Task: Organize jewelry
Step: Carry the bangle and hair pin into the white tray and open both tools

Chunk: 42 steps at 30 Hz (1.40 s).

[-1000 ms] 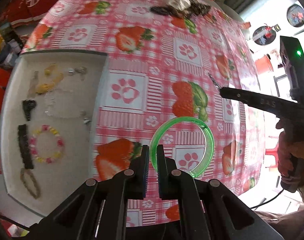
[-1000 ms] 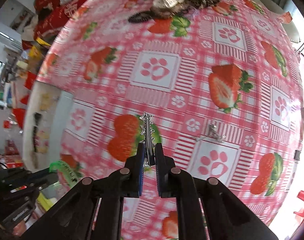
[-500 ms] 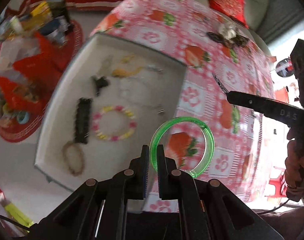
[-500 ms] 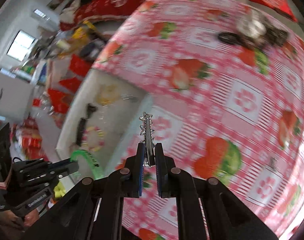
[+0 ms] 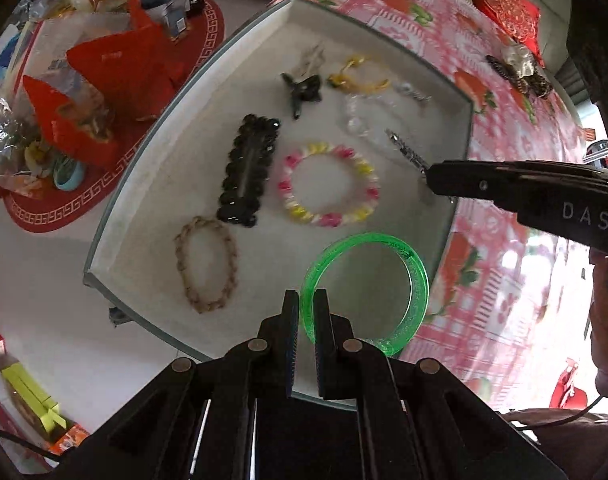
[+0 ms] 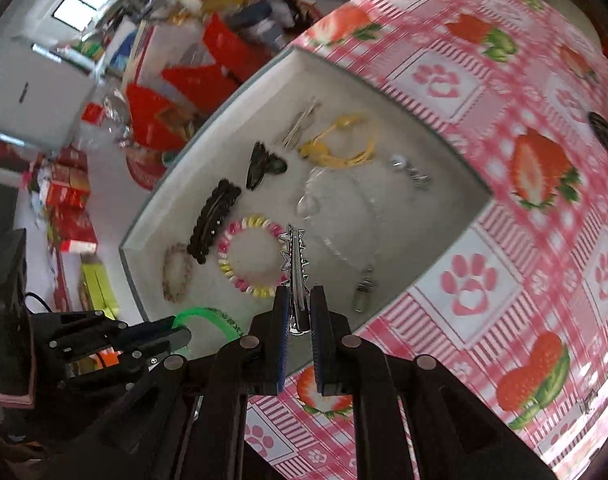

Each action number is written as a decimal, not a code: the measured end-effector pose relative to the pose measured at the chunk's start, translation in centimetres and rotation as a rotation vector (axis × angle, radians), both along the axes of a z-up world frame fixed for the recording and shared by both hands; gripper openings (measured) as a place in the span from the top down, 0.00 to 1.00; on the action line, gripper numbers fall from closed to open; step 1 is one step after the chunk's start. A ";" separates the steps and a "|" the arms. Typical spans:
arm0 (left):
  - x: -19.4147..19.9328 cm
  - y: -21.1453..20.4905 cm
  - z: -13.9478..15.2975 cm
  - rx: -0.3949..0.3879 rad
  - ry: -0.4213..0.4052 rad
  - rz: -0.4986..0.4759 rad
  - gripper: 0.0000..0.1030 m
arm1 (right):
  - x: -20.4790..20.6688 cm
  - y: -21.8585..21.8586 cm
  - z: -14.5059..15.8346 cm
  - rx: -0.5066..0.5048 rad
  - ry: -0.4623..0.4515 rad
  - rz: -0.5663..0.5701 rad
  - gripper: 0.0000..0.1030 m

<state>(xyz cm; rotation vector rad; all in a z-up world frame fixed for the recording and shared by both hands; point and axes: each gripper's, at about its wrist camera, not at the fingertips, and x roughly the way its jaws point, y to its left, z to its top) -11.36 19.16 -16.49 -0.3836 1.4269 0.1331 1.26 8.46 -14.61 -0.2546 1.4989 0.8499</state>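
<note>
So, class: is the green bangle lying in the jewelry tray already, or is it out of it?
Out: the left gripper is shut on the green bangle, holding it upright above the tray, not among the bracelets there.

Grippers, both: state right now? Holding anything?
Left gripper: shut on the green bangle, held above the white tray.
Right gripper: shut on the silver hair clip, also above the tray.

Left gripper (image 5: 303, 312): matte black plastic, blue ribbed pads (image 5: 293, 340), round silver pivot screws behind.
Right gripper (image 6: 297, 308): identical build (white "DAS" lettering along its side); bare-skinned hand (image 5: 606, 320) at the handle.
</note>
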 end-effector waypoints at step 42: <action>1.3 -1.3 1.2 0.153 0.006 -0.115 0.87 | 1.7 -0.9 0.5 -0.078 0.006 -0.154 0.62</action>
